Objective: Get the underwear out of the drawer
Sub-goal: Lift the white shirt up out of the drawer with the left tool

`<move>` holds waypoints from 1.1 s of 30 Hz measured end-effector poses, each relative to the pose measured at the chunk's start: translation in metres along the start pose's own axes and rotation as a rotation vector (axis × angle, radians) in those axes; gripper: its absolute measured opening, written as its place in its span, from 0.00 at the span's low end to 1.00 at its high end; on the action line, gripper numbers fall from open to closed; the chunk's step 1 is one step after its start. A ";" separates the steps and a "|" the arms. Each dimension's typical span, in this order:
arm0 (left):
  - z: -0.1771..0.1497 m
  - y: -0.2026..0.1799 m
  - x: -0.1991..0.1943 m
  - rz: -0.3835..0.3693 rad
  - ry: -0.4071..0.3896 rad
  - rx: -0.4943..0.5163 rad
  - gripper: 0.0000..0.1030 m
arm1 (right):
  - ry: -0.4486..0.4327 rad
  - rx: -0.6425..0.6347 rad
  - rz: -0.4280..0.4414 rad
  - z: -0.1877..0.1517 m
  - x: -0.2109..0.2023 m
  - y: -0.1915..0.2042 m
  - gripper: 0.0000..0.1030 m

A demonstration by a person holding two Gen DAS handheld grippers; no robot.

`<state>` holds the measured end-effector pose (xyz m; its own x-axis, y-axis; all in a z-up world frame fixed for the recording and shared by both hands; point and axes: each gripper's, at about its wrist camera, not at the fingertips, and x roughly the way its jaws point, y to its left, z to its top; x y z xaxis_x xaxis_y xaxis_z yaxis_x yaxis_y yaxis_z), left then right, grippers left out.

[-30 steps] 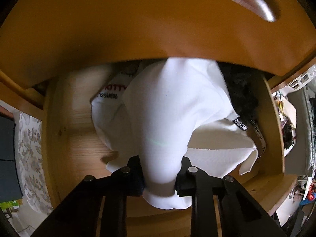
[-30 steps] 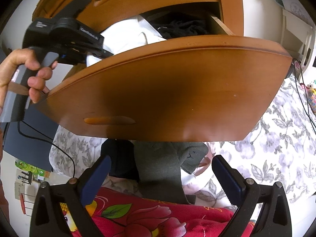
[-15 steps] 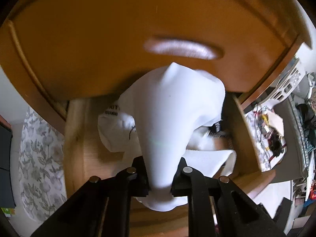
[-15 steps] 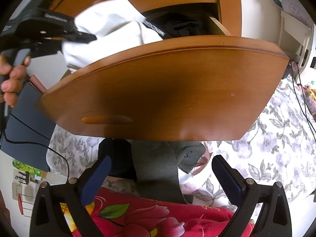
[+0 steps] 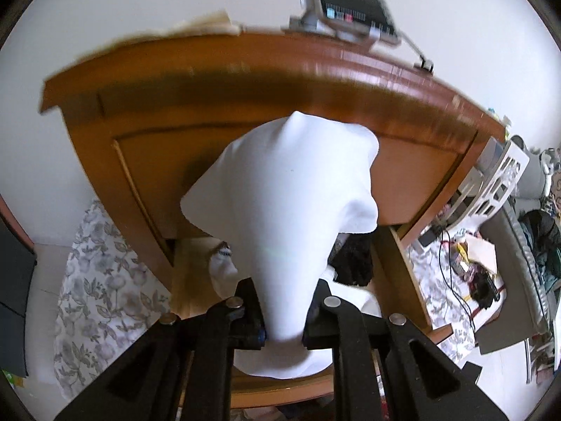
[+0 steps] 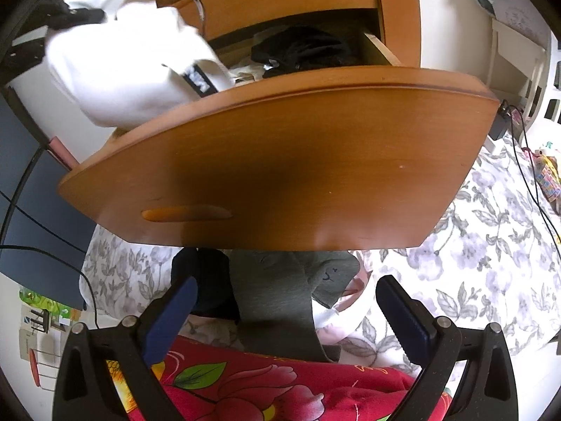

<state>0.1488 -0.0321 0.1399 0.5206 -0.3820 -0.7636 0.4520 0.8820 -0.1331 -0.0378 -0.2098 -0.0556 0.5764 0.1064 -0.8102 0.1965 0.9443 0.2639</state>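
Note:
My left gripper [image 5: 282, 319] is shut on white underwear [image 5: 291, 210], which hangs from its jaws above the open wooden drawer [image 5: 399, 280]. In the right wrist view the same white underwear [image 6: 129, 59], with a black label on its band, dangles at the upper left over the drawer front [image 6: 280, 161], and the left gripper [image 6: 75, 15] shows there only as a dark blur. More white cloth [image 5: 222, 270] and black garments [image 6: 305, 52] stay in the drawer. My right gripper [image 6: 285, 312] stands open below the drawer front with nothing between its fingers.
A wooden dresser top [image 5: 280, 66] carries a tilted device [image 5: 354, 3]. Grey and dark clothes [image 6: 280, 298] lie on a floral sheet [image 6: 491, 263] under the drawer, beside a red flowered blanket [image 6: 263, 386]. A white rack [image 5: 498, 182] and cables sit to the right.
My left gripper has risen and tilted up, lifting the white underwear out of the drawer and above its front. The right gripper has stayed where it was, open.

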 end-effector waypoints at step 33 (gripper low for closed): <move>-0.015 -0.029 -0.230 0.025 -0.347 0.061 0.13 | -0.082 0.007 -0.039 -0.004 -0.025 0.000 1.00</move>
<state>0.0049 0.0348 0.3097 0.7424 -0.4408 -0.5046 0.4729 0.8782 -0.0714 -0.0556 -0.2109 -0.0371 0.6311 0.0435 -0.7745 0.2253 0.9451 0.2366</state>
